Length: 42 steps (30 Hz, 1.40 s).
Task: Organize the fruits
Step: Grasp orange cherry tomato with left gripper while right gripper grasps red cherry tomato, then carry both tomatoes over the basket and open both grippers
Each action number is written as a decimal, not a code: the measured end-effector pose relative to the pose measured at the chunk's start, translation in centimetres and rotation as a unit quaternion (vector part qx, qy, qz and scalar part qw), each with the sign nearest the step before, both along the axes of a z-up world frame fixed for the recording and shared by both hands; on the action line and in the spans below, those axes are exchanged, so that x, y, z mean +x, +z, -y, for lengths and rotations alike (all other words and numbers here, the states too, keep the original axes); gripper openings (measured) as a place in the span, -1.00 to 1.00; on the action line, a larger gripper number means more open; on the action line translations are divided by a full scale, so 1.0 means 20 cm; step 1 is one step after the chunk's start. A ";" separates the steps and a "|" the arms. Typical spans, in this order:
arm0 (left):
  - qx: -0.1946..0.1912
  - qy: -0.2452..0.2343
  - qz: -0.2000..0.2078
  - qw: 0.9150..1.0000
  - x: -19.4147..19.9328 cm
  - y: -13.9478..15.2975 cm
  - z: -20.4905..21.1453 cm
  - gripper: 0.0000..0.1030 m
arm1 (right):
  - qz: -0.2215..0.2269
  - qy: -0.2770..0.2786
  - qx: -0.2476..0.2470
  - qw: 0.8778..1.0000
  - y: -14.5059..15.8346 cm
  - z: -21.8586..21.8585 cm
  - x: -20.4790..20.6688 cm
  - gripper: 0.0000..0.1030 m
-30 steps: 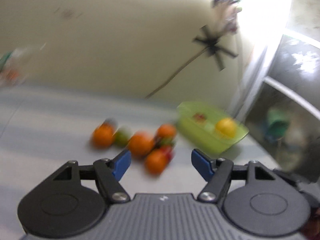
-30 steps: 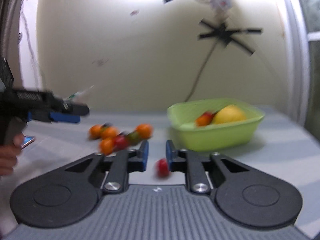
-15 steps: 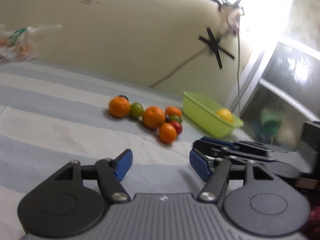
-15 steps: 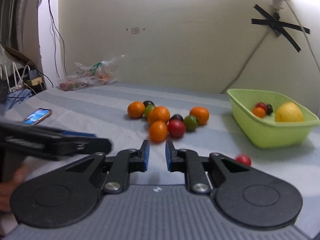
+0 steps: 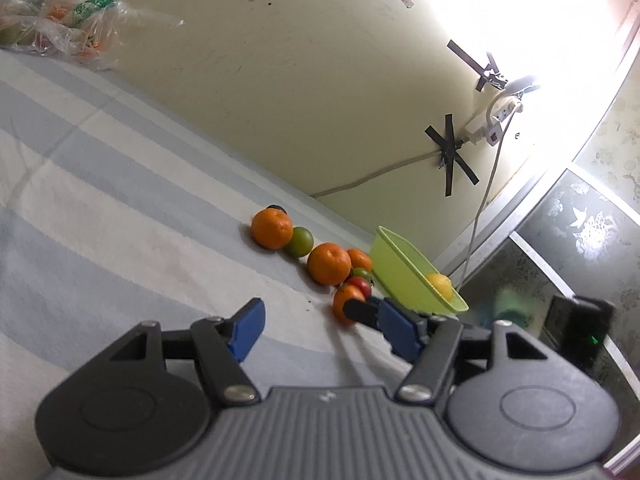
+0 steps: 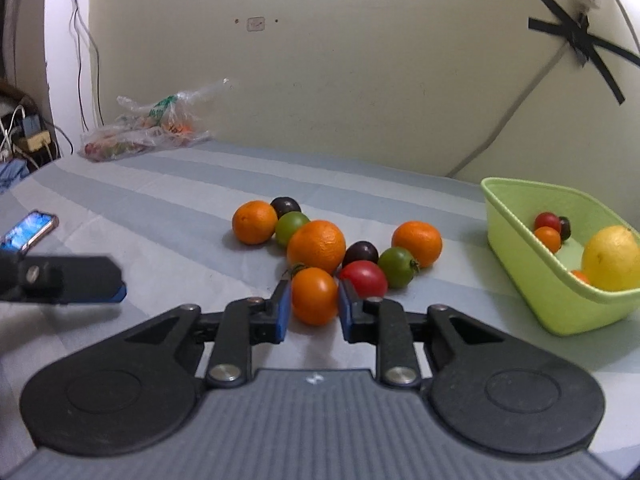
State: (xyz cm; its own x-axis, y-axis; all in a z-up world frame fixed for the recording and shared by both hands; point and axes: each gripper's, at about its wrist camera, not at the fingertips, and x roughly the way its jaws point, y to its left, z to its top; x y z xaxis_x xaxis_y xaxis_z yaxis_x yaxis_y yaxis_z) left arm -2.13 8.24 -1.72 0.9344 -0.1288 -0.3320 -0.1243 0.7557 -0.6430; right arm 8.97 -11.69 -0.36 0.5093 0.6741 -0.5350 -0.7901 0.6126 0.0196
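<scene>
Because the right gripper pinches the orange tomato with only the tips of its pads, the smooth, soft fruit could squirt free or split on lifting. The red tomato at its 1 o'clock and the large orange at 12 crowd it and may roll. The green basket waits farther off at 2 o'clock. The left gripper hangs spread and empty at 9.

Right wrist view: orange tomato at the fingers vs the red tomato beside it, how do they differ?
The orange tomato sits between the right gripper's fingers, which look closed on it; the red tomato lies free just right of them. The orange tomato shows a green stem; the red tomato shows none. Both are small, round, glossy, on the striped cloth.
</scene>
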 end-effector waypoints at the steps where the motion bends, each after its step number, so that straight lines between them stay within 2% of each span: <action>1: 0.002 -0.002 0.000 1.000 0.00 0.00 0.01 0.24 | -0.003 0.008 0.007 1.000 0.01 0.01 -0.04 -0.48; 4: 0.010 -0.013 0.001 1.000 -0.01 0.01 0.03 0.25 | 0.004 0.042 0.024 0.999 0.03 0.05 -0.20 -0.48; 7: 0.022 -0.022 -0.007 0.999 0.02 0.01 0.05 0.25 | 0.017 0.082 0.010 0.996 0.02 0.05 -0.34 -0.47; 11: 0.039 -0.027 -0.022 0.999 0.05 0.01 0.08 0.25 | 0.070 0.093 -0.023 0.993 -0.04 0.01 -0.43 -0.25; 14: 0.046 -0.023 -0.025 0.998 0.04 0.02 0.09 0.25 | 0.049 0.101 0.005 0.994 0.00 0.07 -0.40 -0.23; 18: 0.046 -0.025 -0.026 0.998 0.05 0.03 0.10 0.25 | 0.052 0.064 0.047 0.996 0.07 0.22 -0.33 -0.17; 20: 0.056 -0.032 -0.028 0.998 0.06 0.04 0.13 0.28 | 0.047 0.022 0.063 0.997 0.08 0.32 -0.25 -0.17; 23: 0.089 -0.047 -0.036 0.994 0.09 0.05 0.21 0.33 | 0.031 -0.059 0.077 0.995 0.07 0.47 -0.11 -0.15; 26: 0.142 -0.040 -0.047 0.988 0.12 0.06 0.30 0.41 | 0.007 -0.124 0.079 0.989 0.05 0.58 0.02 -0.01; 29: 0.180 -0.029 -0.059 0.981 0.14 0.06 0.35 0.42 | -0.007 -0.141 0.058 0.988 0.02 0.59 0.11 -0.01; 32: 0.207 -0.024 -0.073 0.975 0.15 0.05 0.38 0.42 | -0.018 -0.131 0.041 0.990 -0.01 0.55 0.15 -0.01; 35: 0.207 -0.015 -0.099 0.973 0.19 0.04 0.37 0.41 | -0.023 -0.115 0.021 0.993 -0.03 0.50 0.15 -0.02; 36: 0.200 -0.013 -0.105 0.974 0.19 0.04 0.36 0.36 | -0.023 -0.113 0.014 0.993 -0.04 0.48 0.15 -0.11; 37: 0.196 -0.010 -0.106 0.975 0.19 0.03 0.35 0.35 | -0.022 -0.110 0.006 0.994 -0.05 0.46 0.15 -0.38; 38: 0.194 -0.009 -0.106 0.975 0.20 0.03 0.34 0.31 | -0.017 -0.108 0.002 0.994 -0.05 0.45 0.16 -0.48; 40: 0.197 -0.002 -0.109 0.974 0.20 0.03 0.33 0.13 | -0.016 -0.101 0.001 0.995 -0.05 0.45 0.16 -0.48; 42: 0.203 0.003 -0.111 0.973 0.21 0.03 0.34 -0.20 | -0.010 -0.095 -0.001 0.995 -0.05 0.46 0.15 -0.49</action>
